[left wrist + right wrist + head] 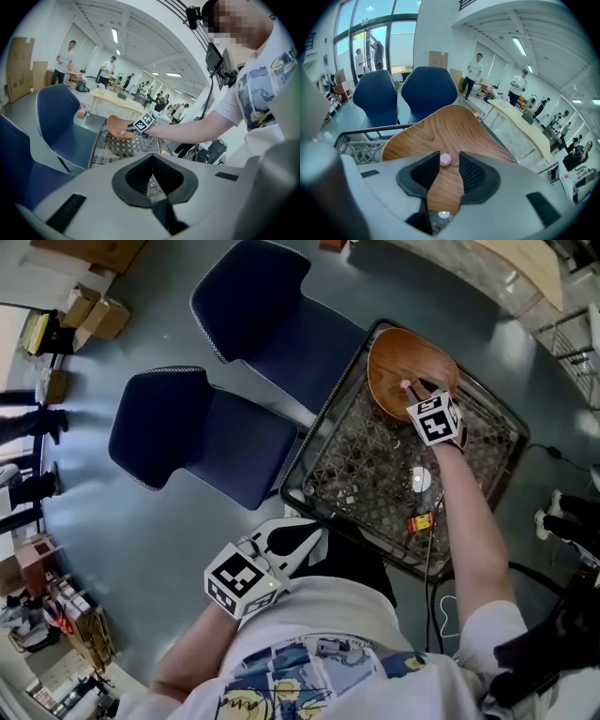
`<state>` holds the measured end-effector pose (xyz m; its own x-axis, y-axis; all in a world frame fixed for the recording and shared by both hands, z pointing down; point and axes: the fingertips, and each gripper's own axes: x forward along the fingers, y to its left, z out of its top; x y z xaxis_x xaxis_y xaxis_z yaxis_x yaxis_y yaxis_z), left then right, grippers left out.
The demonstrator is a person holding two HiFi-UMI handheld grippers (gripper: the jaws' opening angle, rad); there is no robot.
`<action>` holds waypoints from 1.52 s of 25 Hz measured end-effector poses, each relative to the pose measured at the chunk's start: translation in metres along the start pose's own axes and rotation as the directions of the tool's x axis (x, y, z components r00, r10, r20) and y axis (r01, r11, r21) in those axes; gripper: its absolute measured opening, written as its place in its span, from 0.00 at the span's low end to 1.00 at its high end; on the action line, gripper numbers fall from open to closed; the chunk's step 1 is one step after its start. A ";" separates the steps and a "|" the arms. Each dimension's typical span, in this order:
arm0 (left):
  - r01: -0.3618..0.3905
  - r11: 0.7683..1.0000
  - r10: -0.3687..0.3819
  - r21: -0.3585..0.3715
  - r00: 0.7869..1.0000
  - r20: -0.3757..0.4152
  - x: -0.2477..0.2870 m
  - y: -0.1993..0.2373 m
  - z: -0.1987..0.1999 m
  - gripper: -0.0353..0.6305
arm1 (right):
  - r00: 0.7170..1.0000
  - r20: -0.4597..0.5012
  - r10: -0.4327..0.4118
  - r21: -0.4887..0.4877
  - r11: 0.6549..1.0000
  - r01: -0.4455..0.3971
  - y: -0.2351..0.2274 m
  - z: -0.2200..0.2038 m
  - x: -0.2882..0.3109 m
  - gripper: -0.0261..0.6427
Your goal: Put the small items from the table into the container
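Wooden bowl (389,367) lies under the outstretched right hand-held gripper (413,388), jaws apart beside a pink bit (445,160) too small to identify; left hand-held gripper (152,157) closed, empty

A smooth grey floor (112,343) runs under two dark blue chairs (202,437) standing just left of the wire-mesh desk (309,442), with cardboard boxes (94,315) at the far left. The hall has white walls (440,28) and tall windows (379,42) at the far left. Strip lights (518,46) line the ceiling (543,33), a long pale table (520,124) stands to the right, and people (476,70) stand far off.
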<state>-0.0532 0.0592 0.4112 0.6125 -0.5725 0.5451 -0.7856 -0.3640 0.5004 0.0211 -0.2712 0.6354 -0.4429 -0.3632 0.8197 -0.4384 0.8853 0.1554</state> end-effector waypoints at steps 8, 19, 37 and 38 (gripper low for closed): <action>0.113 0.989 -0.112 0.098 0.994 -0.022 -0.003 -0.011 0.006 0.07 | 0.997 0.043 -0.063 0.118 0.991 0.058 0.042 -0.037 -0.086 0.21; 0.325 0.916 -0.304 0.236 0.945 -0.123 -0.011 -0.036 -0.012 0.07 | 0.994 -0.031 -0.103 0.360 0.927 0.107 0.170 -0.131 -0.183 0.21; 0.545 0.783 -0.460 0.299 0.831 -0.311 -0.025 -0.066 -0.066 0.06 | 0.978 -0.121 -0.171 0.546 0.811 0.210 0.325 -0.185 -0.258 0.21; 0.551 0.777 -0.464 0.305 0.828 -0.316 -0.024 -0.071 -0.068 0.06 | 0.977 -0.120 -0.177 0.553 0.805 0.214 0.327 -0.188 -0.261 0.21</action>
<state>-0.0066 0.1491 0.4085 0.8990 -0.0727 0.4319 -0.2991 -0.8222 0.4842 0.1404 0.1677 0.5764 -0.2610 -0.4763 0.8396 -0.8801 0.4748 -0.0042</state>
